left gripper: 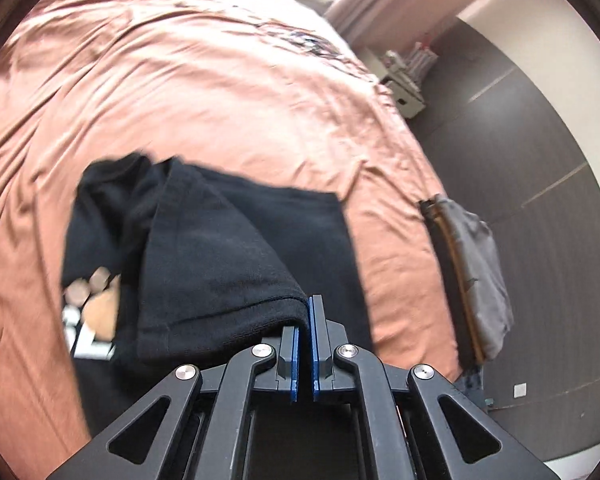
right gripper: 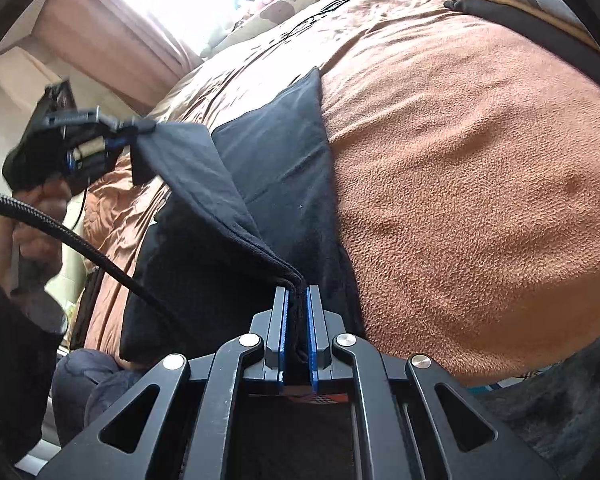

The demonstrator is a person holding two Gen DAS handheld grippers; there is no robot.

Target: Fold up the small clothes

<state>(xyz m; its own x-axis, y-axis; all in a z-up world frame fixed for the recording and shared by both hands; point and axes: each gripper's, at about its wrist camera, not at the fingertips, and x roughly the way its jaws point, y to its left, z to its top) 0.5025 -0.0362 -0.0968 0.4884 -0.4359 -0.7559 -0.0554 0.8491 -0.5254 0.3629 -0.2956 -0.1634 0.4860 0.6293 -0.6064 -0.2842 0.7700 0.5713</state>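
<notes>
On the orange blanket point(left gripper: 180, 92), your left gripper point(left gripper: 305, 320) and right gripper point(right gripper: 297, 304) both pinch the black shirt point(left gripper: 204, 240) (thin bites); tugging unevenly could slip a hem free.

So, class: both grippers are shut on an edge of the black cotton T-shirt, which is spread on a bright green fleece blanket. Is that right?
Not quite. The fleece blanket is orange-brown, not bright green; the right wrist view shows it plainly. The rest stands: the left gripper and the right gripper are each shut on an edge of the black cotton T-shirt.
</notes>
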